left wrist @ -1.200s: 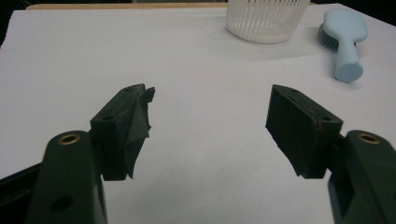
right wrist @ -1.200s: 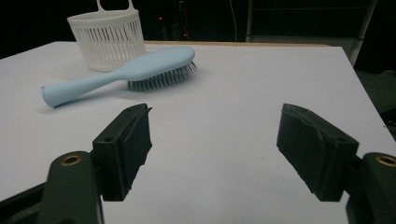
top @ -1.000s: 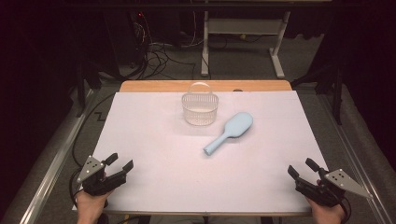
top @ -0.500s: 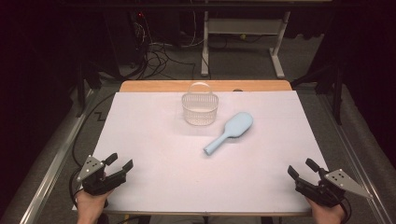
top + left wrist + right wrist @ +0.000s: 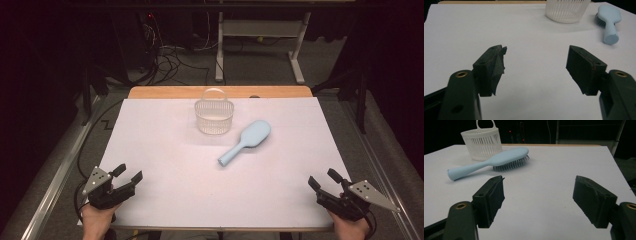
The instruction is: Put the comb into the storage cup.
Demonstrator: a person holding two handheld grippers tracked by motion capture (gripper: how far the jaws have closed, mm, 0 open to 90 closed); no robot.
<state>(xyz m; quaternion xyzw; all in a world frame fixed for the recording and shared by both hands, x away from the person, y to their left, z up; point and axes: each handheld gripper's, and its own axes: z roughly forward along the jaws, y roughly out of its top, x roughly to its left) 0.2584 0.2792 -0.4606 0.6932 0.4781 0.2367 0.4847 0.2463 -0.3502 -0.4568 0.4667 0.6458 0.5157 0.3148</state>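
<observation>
A light blue hairbrush [image 5: 246,141] lies bristles down near the middle of the white table top, handle toward the near left; it is also the hairbrush [image 5: 609,23] and hairbrush [image 5: 491,161] in the gripper views. Just behind it stands a small white slatted basket [image 5: 214,116] with a loop handle, seen too as basket [image 5: 567,10] and basket [image 5: 481,140]. My left gripper [image 5: 128,174] rests open at the near left corner, nothing between its jaws [image 5: 536,53]. My right gripper [image 5: 324,180] rests open at the near right corner, empty as well [image 5: 539,187].
The white sheet [image 5: 165,165] covers the table, with a wooden strip [image 5: 165,92] showing along the far edge. Beyond the table are dark floor, cables [image 5: 165,57] and a white desk frame [image 5: 260,35]. Metal rails run along both sides.
</observation>
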